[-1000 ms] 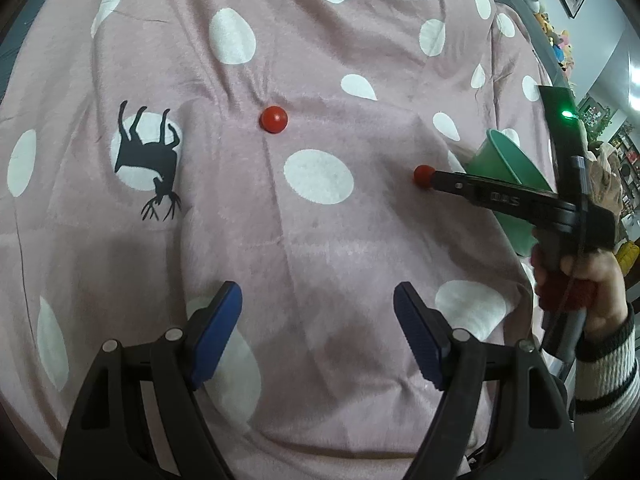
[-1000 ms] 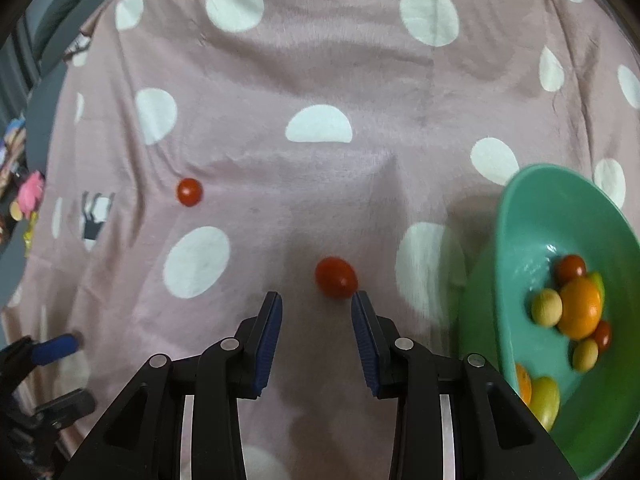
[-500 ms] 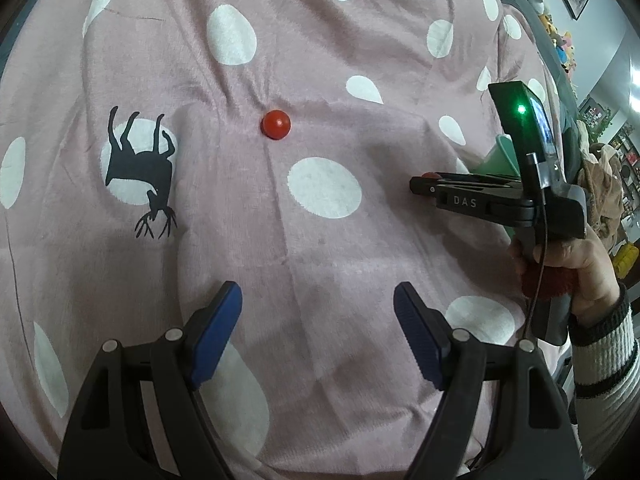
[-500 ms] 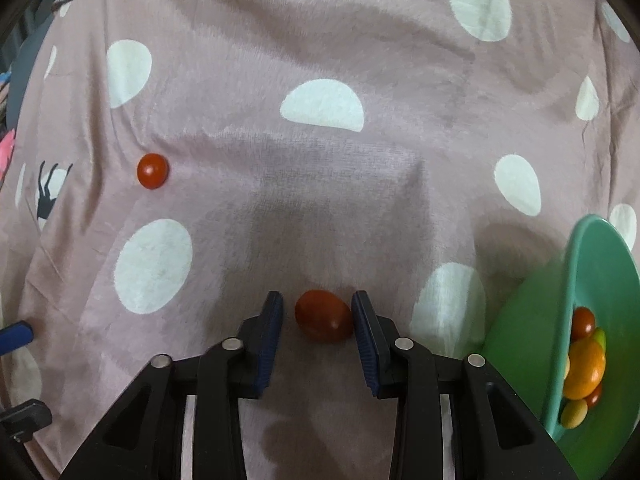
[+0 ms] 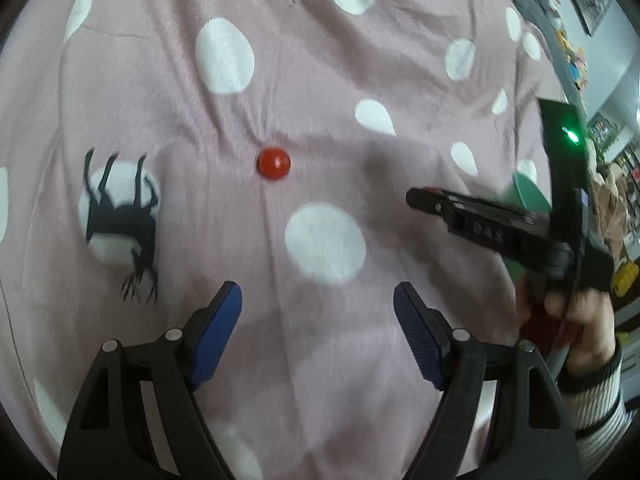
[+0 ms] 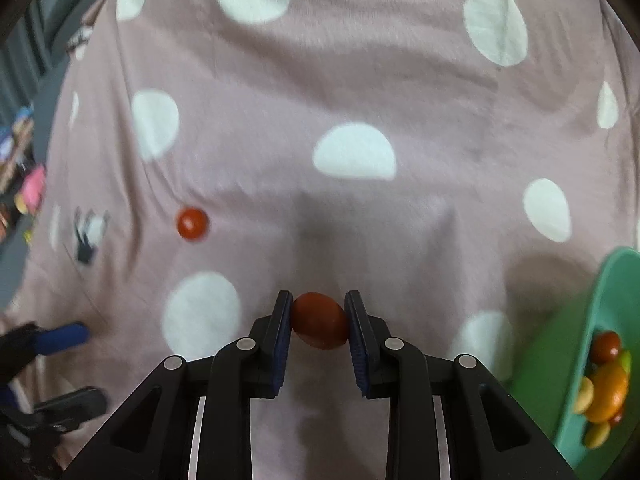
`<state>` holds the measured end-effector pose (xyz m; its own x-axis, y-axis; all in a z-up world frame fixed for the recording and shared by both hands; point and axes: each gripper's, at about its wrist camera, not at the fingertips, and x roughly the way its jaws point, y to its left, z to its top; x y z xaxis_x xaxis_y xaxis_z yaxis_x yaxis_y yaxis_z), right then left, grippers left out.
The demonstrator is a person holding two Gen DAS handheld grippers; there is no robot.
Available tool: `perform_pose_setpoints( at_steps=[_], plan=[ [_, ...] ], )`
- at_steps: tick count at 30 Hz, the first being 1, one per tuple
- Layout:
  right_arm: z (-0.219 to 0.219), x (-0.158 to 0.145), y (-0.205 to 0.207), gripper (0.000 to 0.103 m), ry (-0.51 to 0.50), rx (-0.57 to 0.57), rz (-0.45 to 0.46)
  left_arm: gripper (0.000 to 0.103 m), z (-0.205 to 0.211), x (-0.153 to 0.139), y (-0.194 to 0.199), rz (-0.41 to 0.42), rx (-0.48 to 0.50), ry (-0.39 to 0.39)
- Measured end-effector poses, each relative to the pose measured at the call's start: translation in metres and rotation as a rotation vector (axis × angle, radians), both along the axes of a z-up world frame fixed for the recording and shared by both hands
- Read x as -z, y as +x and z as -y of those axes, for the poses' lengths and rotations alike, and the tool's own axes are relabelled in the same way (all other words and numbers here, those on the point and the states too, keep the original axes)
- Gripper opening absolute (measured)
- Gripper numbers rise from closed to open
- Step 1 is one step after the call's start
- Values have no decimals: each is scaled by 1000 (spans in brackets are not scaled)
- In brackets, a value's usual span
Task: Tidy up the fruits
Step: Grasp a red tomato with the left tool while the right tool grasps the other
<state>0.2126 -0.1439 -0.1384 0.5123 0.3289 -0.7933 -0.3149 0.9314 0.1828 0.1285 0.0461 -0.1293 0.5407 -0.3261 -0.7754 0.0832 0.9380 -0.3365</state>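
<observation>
My right gripper (image 6: 318, 316) is shut on an oval red tomato (image 6: 320, 320), held between its blue pads just above the pink dotted cloth. It shows in the left wrist view (image 5: 424, 198) as a black arm at the right. A second small red tomato (image 5: 273, 163) lies loose on the cloth, also in the right wrist view (image 6: 192, 223). My left gripper (image 5: 318, 308) is open and empty, short of that tomato. A green bowl (image 6: 600, 320) at the right holds several small fruits (image 6: 606, 388).
The pink cloth (image 5: 320, 80) with white dots and a black deer print (image 5: 120, 216) covers the whole surface and has wrinkles. The green bowl's rim (image 5: 528, 190) peeks out behind the right gripper. Shelves and clutter stand at the far right.
My right gripper moved forward around the oval tomato and shut on it. The left gripper drifted forward a little toward the loose tomato and stayed open.
</observation>
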Motion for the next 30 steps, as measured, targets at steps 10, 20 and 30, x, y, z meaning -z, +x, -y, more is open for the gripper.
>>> perform_pose_setpoints(
  at_steps=[10,20,30],
  plan=[
    [17,-1,28,29,213,63,-7,73,14,15,89,-65,-124,103],
    [33,14,30,28,275,67,-15,56,22,36,124,-77,-239,249],
    [36,17,19,28,270,67,-14,25,21,36,129,-71,-218,267]
  ],
)
